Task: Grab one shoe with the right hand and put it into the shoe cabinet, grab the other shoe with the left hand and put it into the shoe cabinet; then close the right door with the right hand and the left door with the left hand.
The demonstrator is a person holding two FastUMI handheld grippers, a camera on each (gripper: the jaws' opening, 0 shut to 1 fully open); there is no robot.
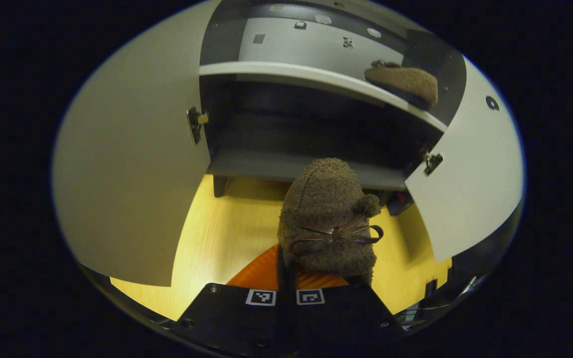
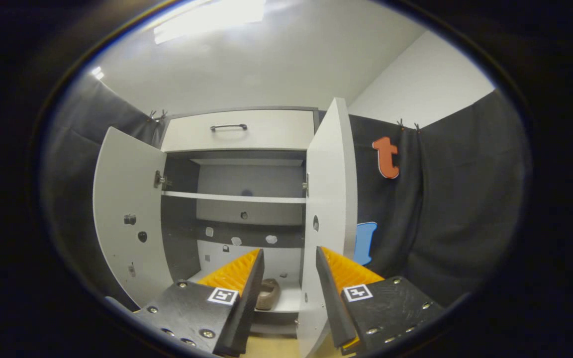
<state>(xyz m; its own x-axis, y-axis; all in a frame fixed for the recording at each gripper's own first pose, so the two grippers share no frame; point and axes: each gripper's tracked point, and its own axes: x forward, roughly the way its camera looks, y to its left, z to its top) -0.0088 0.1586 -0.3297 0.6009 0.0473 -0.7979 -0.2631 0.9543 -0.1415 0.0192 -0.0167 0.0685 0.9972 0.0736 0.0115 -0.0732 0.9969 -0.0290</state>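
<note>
My left gripper (image 1: 286, 278) is shut on the heel end of a brown fuzzy shoe (image 1: 327, 214) with a dark bow. I hold it above the floor, its toe pointing at the open shoe cabinet's bottom board (image 1: 266, 166). The other brown shoe (image 1: 406, 83) lies on the white shelf (image 1: 286, 73) at the right; in the right gripper view this shoe (image 2: 268, 293) shows low between the fingers. My right gripper (image 2: 289, 251) is open and holds nothing, facing the cabinet. The right door (image 2: 329, 189) stands open, its lower edge showing between my right fingers.
Both doors hang open: the left door (image 1: 137, 164) and right door (image 1: 470, 174) flank the opening. A drawer with a handle (image 2: 228, 127) tops the cabinet. A higher shelf (image 2: 234, 198) crosses the inside. Yellow wooden floor (image 1: 227, 233) lies below. Black cloth walls stand to both sides.
</note>
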